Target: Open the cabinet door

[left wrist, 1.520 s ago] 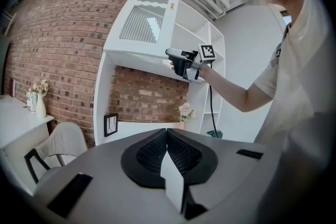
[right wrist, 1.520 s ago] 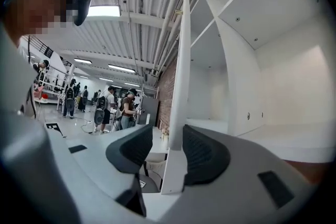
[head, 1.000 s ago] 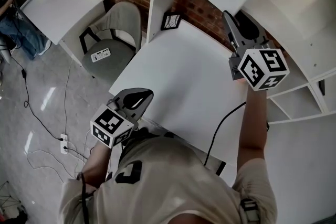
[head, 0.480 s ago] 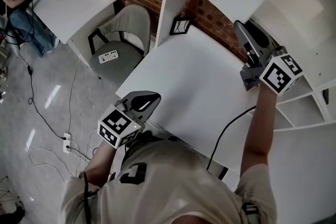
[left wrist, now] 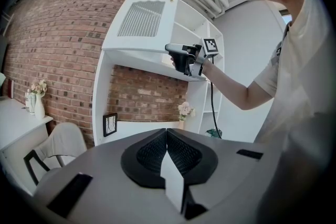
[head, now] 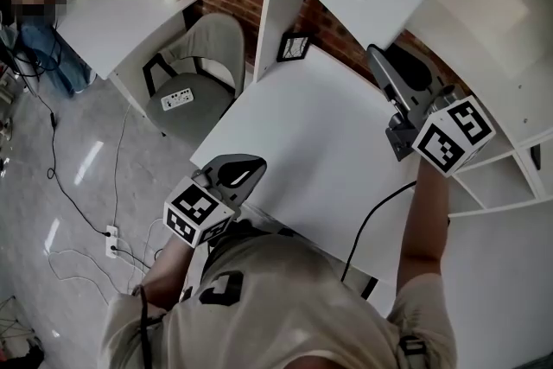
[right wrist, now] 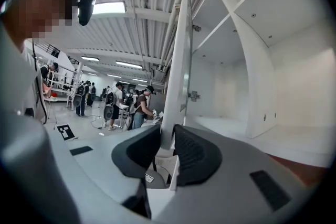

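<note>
Door work: cabinet door (left wrist: 147, 13), white, louvred, stands ajar high above far right of desk (head: 302, 134). Right gripper (right wrist: 167, 134) has door's thin edge between jaws, jaws closing on it, pads at both faces. Left gripper (left wrist: 166, 132) low at desk's near left edge, jaws together, empty. Picture frame (head: 292, 47) leans at far end of desk under cabinet. Open shelves (head: 492, 173) right. Chair (head: 203, 56) left of desk, cable (head: 371, 212) trailing over near edge.
</note>
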`<state>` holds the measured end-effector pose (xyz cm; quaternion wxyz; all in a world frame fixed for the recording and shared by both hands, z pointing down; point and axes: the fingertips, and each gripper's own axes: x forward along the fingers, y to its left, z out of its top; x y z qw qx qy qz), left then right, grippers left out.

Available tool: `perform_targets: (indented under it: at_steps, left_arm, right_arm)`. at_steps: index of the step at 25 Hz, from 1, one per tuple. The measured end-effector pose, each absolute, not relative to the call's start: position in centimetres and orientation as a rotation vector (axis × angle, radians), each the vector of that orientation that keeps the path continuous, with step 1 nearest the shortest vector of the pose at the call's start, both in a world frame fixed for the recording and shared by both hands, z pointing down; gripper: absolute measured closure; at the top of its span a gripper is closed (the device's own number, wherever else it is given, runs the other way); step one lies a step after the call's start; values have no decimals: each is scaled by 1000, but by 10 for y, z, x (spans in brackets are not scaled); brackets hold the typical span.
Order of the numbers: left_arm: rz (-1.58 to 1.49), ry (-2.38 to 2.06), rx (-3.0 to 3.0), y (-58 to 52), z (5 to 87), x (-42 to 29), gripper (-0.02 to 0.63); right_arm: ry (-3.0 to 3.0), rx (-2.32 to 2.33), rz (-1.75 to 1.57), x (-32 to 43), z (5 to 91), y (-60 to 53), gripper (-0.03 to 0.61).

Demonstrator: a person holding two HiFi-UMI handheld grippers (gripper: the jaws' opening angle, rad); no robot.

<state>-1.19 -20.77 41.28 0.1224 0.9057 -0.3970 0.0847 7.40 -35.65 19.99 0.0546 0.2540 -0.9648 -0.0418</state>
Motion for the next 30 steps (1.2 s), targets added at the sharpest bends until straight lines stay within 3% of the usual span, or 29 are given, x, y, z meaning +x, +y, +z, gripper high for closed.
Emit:
perform_targets:
  at_steps: [30]
  left_arm:
    - [209,-1197,2645,-195,404,-67,597]
  right_arm:
    - [-2985,621,-250,-24,190,-288,439]
